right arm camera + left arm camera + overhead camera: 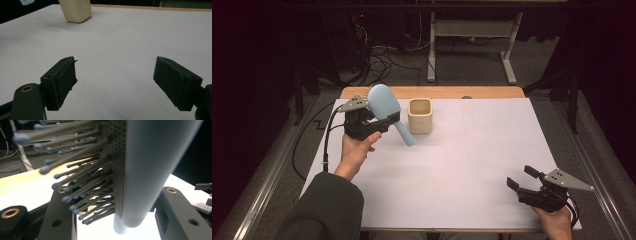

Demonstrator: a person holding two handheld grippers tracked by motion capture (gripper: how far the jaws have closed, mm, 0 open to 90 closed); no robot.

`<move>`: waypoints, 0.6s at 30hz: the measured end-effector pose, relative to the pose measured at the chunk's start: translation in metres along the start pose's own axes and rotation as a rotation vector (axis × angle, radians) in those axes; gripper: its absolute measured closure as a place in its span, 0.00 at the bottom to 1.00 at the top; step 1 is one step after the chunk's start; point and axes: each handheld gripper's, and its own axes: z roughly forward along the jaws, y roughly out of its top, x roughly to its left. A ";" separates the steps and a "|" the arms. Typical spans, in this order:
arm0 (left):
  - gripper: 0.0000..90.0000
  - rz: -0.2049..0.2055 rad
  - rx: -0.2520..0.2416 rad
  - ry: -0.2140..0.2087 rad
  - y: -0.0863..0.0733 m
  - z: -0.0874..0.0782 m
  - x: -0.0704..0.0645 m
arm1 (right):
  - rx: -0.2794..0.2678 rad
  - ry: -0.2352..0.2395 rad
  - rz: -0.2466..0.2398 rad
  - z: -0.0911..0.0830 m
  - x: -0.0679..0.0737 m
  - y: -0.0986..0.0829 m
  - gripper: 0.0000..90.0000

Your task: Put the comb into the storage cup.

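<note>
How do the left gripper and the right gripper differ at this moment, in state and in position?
The left gripper is shut on the blue hairbrush, while the right gripper is open and holds nothing. The left gripper is raised at the far left of the white table, next to the cream cup; the right gripper sits low near the table's near right corner. Both are black, each held in one hand.
</note>
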 end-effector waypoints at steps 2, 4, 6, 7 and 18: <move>0.59 -0.001 0.001 0.001 0.002 0.001 0.001 | -0.001 0.000 -0.001 0.000 0.000 0.000 0.21; 0.59 -0.006 0.001 0.002 0.003 0.003 0.002 | -0.001 0.000 -0.001 0.000 0.000 0.000 0.21; 0.59 -0.010 0.003 0.003 0.004 0.005 0.003 | -0.002 0.000 -0.003 0.000 0.000 0.000 0.21; 0.59 -0.010 0.005 0.004 0.005 0.006 0.004 | -0.002 0.000 -0.003 0.000 0.000 0.000 0.21; 0.59 -0.005 0.011 0.019 0.019 0.019 0.008 | 0.003 -0.003 0.000 0.000 0.000 0.000 0.21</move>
